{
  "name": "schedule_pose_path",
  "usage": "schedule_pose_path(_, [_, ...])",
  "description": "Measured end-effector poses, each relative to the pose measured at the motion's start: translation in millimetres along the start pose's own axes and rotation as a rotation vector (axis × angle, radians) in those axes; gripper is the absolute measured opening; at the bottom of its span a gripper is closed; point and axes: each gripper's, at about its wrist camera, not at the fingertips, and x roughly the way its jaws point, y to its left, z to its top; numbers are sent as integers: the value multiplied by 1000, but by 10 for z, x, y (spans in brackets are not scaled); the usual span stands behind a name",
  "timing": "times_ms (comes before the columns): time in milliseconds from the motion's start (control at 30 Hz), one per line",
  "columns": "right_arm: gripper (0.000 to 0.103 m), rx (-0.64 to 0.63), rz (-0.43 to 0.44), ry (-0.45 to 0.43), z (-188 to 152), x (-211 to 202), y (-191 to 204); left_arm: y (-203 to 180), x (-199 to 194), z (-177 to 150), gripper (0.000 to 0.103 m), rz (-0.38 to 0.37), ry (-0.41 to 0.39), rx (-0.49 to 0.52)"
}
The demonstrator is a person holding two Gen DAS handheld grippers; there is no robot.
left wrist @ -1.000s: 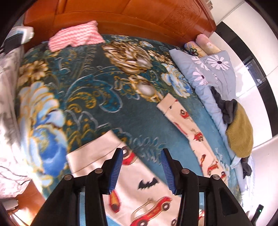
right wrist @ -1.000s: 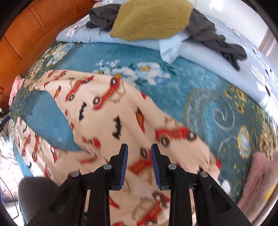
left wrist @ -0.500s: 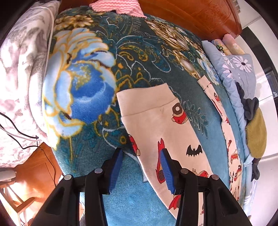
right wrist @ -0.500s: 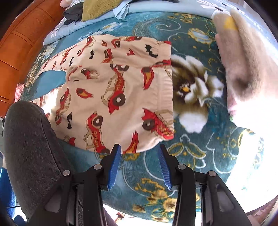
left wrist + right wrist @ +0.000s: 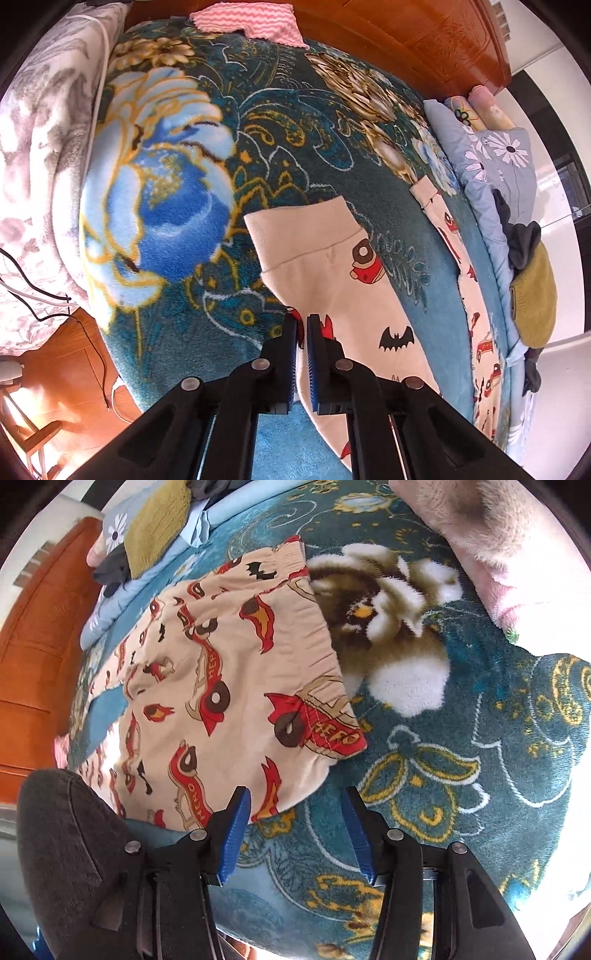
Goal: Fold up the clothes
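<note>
The left gripper point(image 5: 301, 325) is clamped on the near leg edge of the pyjama trousers point(image 5: 332, 273), which stretch lengthwise across the bed point(image 5: 295, 147), while the right gripper point(image 5: 295, 808), fingers opening and empty, hovers just off the waistband corner point(image 5: 332, 734).

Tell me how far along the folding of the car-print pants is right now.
Barely started. The car-print pants lie spread flat on the floral blanket, no fold visible. In hand: the left gripper has shut on a leg's edge; the right gripper is opening at the waist corner, not gripping. Every fold remains.
</note>
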Motion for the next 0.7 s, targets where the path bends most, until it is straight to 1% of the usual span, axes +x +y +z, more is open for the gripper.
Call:
schedule_pose_path(67, [51, 35, 56, -16, 10, 9, -21, -36, 15, -4, 7, 3, 3, -3])
schedule_pose_path(100, [39, 46, 89, -23, 18, 8, -22, -47, 14, -4, 7, 5, 0, -7])
schedule_pose_path(133, [13, 44, 71, -22, 9, 19, -2, -43, -7, -2, 7, 8, -13, -19])
schedule_pose_path(167, [3, 41, 52, -21, 0, 30, 18, -40, -28, 0, 4, 11, -26, -30])
schedule_pose_path(200, [3, 46, 42, -25, 3, 18, 12, -36, -49, 2, 2, 14, -39, -41])
schedule_pose_path(233, [2, 52, 55, -36, 10, -12, 8, -41, -73, 11, 2, 14, -51, -48])
schedule_pose_path(333, [2, 44, 81, -95, 182, -206, 35, -107, -167, 86, 2, -7, -78, -45])
schedule_pose_path(400, [2, 42, 127, -153, 331, -374, 120, -184, -251, 156, 2, -27, -99, -35])
schedule_pose_path(533, [2, 5, 216, -272, 668, -738, 414, -371, -475, 290, 2, -98, -149, -39])
schedule_pose_path(600, [2, -16, 232, -290, 740, -835, 502, -448, -582, 322, 2, -122, -169, -35])
schedule_pose_path(700, [2, -13, 247, -285, 756, -885, 525, -509, -705, 323, 2, -116, -192, -19])
